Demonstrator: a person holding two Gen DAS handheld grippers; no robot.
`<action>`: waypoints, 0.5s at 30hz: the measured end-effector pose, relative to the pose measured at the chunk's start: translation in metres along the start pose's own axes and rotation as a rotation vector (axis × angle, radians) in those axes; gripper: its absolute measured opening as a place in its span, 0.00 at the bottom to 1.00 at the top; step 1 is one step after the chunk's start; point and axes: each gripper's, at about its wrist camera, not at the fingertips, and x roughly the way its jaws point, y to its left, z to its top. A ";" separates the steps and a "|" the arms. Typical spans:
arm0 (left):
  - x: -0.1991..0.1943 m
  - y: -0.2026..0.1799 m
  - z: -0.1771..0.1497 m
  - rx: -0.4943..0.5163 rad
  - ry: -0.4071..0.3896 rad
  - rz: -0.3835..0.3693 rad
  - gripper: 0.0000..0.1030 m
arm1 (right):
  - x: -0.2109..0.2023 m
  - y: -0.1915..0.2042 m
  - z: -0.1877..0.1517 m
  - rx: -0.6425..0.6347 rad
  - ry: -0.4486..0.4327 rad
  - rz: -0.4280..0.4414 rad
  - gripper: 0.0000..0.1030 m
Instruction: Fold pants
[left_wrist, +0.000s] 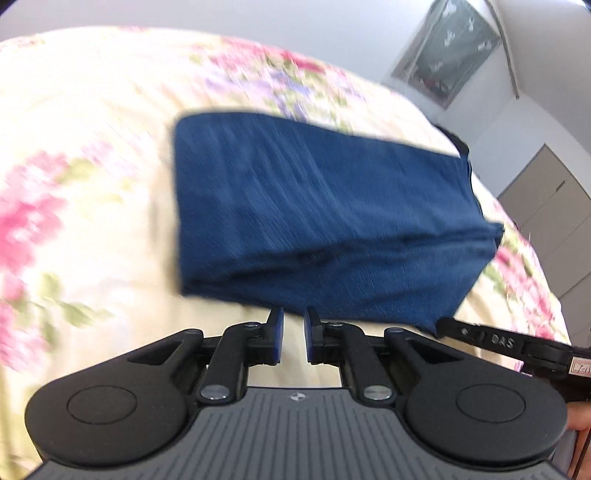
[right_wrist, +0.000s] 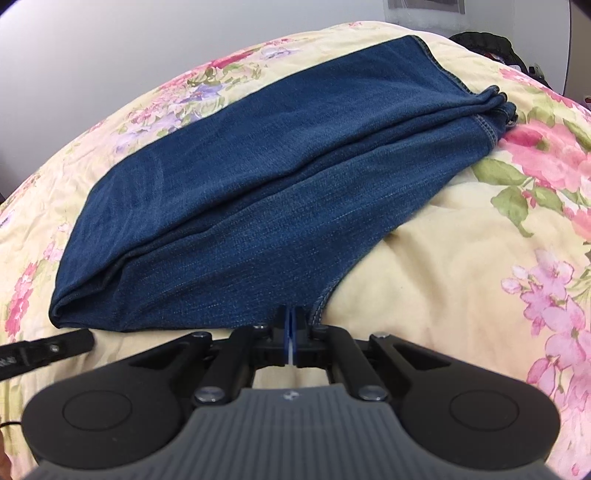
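Observation:
Blue denim pants (left_wrist: 317, 221) lie folded in layers on a floral bedspread (left_wrist: 81, 155). In the right wrist view the pants (right_wrist: 266, 192) stretch from near left to far right, with the stacked hems at the far right. My left gripper (left_wrist: 293, 328) is open and empty, just short of the pants' near edge. My right gripper (right_wrist: 293, 325) has its jaws pressed together right at the pants' near edge; whether cloth is pinched between them does not show. The right gripper's finger (left_wrist: 491, 341) shows in the left wrist view.
The cream bedspread with pink flowers (right_wrist: 461, 266) covers the whole bed. A dark object (right_wrist: 491, 44) lies at the bed's far edge. A grey cabinet (left_wrist: 554, 206) and a framed picture (left_wrist: 447, 48) stand by the wall.

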 end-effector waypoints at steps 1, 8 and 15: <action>-0.006 0.006 0.006 -0.014 -0.014 0.002 0.19 | -0.003 -0.001 0.002 -0.002 0.001 0.006 0.00; -0.013 0.043 0.060 -0.107 -0.092 0.050 0.45 | -0.028 -0.006 0.031 -0.106 -0.061 0.035 0.15; 0.028 0.082 0.086 -0.252 -0.096 0.000 0.53 | -0.011 -0.011 0.093 -0.197 -0.093 0.091 0.13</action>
